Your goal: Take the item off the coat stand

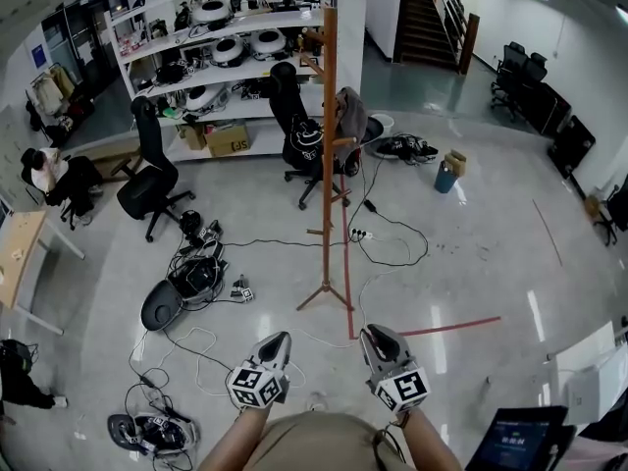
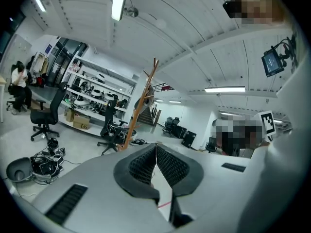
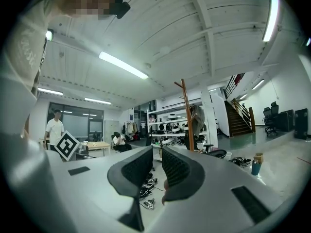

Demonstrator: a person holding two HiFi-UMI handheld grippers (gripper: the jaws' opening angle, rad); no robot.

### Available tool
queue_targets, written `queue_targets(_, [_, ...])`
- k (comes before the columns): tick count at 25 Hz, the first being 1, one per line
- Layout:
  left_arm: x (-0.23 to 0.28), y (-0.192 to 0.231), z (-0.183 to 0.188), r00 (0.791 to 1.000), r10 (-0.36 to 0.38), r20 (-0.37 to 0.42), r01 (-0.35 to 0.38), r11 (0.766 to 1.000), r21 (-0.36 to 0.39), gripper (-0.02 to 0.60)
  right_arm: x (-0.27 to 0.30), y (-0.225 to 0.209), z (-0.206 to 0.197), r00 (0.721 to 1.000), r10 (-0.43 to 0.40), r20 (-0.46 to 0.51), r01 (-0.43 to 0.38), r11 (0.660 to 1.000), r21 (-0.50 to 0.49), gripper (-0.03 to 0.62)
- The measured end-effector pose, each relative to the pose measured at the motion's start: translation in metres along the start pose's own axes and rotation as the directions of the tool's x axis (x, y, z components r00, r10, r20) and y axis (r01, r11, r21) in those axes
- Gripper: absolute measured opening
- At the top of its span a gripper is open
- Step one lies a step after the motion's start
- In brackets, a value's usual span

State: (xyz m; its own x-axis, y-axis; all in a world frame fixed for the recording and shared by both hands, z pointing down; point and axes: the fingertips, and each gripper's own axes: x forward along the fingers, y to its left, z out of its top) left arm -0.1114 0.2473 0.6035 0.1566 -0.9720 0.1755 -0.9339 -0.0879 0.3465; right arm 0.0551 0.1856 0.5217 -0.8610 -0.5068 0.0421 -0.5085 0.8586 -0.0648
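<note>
The tall wooden coat stand [image 1: 330,165] rises from the floor well ahead of me, with a grey garment [image 1: 351,116] hanging on a peg to its right. Both grippers hover low, side by side, far short of it. My left gripper [image 1: 278,341] points toward the stand's base; in the left gripper view its jaws [image 2: 156,147] meet at the tips with nothing between them, and the stand [image 2: 142,98] shows beyond. My right gripper [image 1: 373,336] has a narrow gap between its pads [image 3: 157,154] and holds nothing. The stand [image 3: 186,115] and garment [image 3: 197,119] show ahead of it.
Two black office chairs [image 1: 152,180] [image 1: 299,135] stand left of and behind the stand, before white shelving [image 1: 226,57]. Tangled cables and gear [image 1: 196,273] lie on the floor at left. A red tape line [image 1: 348,283] runs past the stand's foot. A person [image 1: 44,170] sits far left.
</note>
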Motion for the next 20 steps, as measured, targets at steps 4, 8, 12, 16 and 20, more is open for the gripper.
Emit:
queue_targets(4, [0.005,0.007,0.0,1.0,-0.008,-0.004,0.008,1.0,0.0,0.018,0.008,-0.001,-0.003,1.0,-0.004,0.002,0.004,1.0,0.0,0.066])
queue_targets(8, [0.006,0.011,-0.003,1.0,-0.006,-0.005,0.006,1.0,-0.002,0.018,0.011,-0.002,-0.008,1.0,-0.005,0.0,0.005,1.0,0.004,0.066])
queue_targets(12, [0.006,0.016,-0.006,1.0,0.001,-0.005,-0.001,1.0,-0.007,0.018,0.014,-0.002,-0.009,1.0,-0.001,0.001,0.001,1.0,0.001,0.064])
queue_targets(16, [0.008,0.015,-0.008,1.0,0.013,-0.01,-0.013,1.0,-0.012,0.018,0.017,-0.006,-0.009,1.0,0.012,-0.001,-0.012,1.0,0.005,0.066])
queue_targets(20, [0.015,0.009,-0.007,1.0,0.029,-0.011,-0.029,0.999,-0.018,0.018,0.017,-0.016,-0.007,1.0,0.028,-0.01,-0.028,1.0,0.013,0.066])
